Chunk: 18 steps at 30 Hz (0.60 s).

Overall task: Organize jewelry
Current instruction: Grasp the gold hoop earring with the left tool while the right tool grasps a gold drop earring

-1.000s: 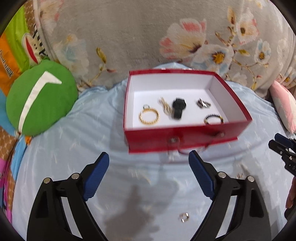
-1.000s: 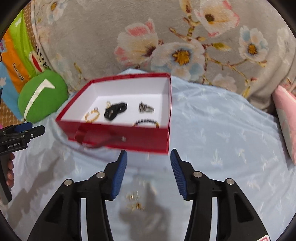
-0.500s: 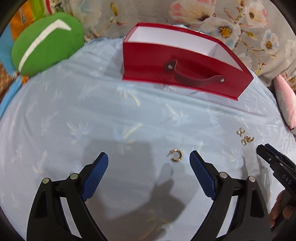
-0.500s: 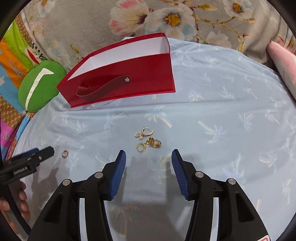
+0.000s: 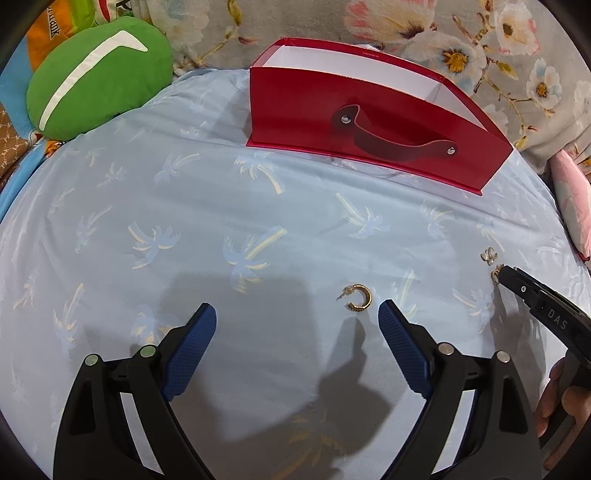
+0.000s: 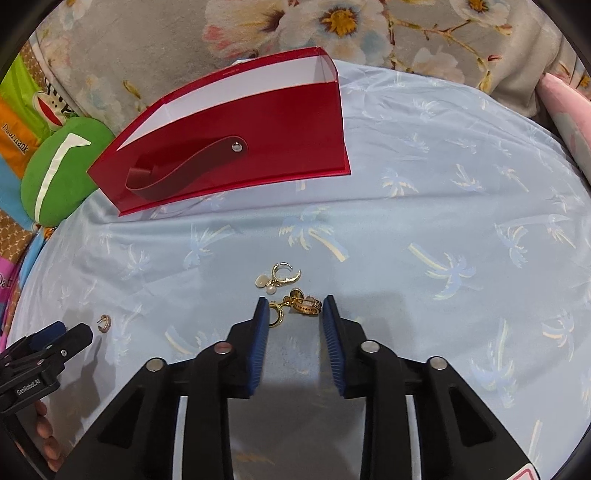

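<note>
A red box (image 5: 332, 110) with white inside and a strap handle stands at the back of the blue bedsheet; it also shows in the right wrist view (image 6: 236, 136). A gold hoop earring (image 5: 357, 297) lies just ahead of my open left gripper (image 5: 297, 317), near its right finger. My right gripper (image 6: 293, 308) is open low over the sheet, its tips either side of a small pile of gold earrings (image 6: 295, 304). A pearl-drop earring (image 6: 279, 277) lies just beyond them. The box's contents are hidden from here.
A green round cushion (image 5: 96, 74) sits at the back left. A floral grey blanket (image 6: 369, 33) runs behind the box. A pink pillow (image 6: 569, 110) is at the right edge.
Both grippers have dropped low toward the sheet, so the box's inside is out of sight. The right gripper has narrowed and moved forward around the earring pile. The left has neared the hoop earring.
</note>
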Available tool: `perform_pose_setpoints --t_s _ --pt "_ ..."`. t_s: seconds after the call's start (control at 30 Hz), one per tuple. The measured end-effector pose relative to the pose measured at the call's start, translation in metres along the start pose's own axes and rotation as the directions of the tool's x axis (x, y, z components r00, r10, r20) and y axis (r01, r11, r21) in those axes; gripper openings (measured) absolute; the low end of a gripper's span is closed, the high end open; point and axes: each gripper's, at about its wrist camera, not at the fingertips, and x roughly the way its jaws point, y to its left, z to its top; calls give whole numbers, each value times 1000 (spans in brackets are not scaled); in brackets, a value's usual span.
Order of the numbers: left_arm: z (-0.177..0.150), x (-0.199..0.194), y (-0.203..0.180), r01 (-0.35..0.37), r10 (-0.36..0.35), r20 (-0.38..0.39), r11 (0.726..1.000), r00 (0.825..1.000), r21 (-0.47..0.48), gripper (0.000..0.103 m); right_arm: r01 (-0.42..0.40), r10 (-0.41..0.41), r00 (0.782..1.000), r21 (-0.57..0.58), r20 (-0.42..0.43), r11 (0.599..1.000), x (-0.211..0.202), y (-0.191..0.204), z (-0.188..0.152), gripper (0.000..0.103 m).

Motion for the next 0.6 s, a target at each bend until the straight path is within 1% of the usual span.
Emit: perform_pose_setpoints --t_s 0.03,0.07,0.2,0.37,0.4,0.47,0.57,0.6 --pt "0 0 0 3 -3 0 1000 1000 0 87 -1 1 1000 3 1 1000 1 -1 0 21" --pt "0 1 0 4 -4 0 1000 1000 1 87 -2 2 1000 8 1 1000 1 -2 1 16" --pt "-2 2 -5 8 -8 -1 1000 1000 18 87 -6 6 1000 14 3 1000 0 -4 0 16" --pt "0 5 -17 8 -8 1 999 1000 51 86 -10 10 1000 21 28 1000 -13 -4 -4 16" --pt "0 6 -19 9 -9 1 998 1000 56 84 -15 15 999 28 32 1000 -16 -5 -5 16" --pt "2 9 -23 6 -6 -1 997 1000 72 76 -24 22 999 40 39 999 -22 -7 -9 16" --pt "1 12 -31 -29 27 16 994 999 108 71 -32 30 999 55 43 998 -29 -9 -12 16" --pt "1 12 -32 -32 30 21 993 999 114 67 -34 32 999 58 42 998 -31 -10 -13 16"
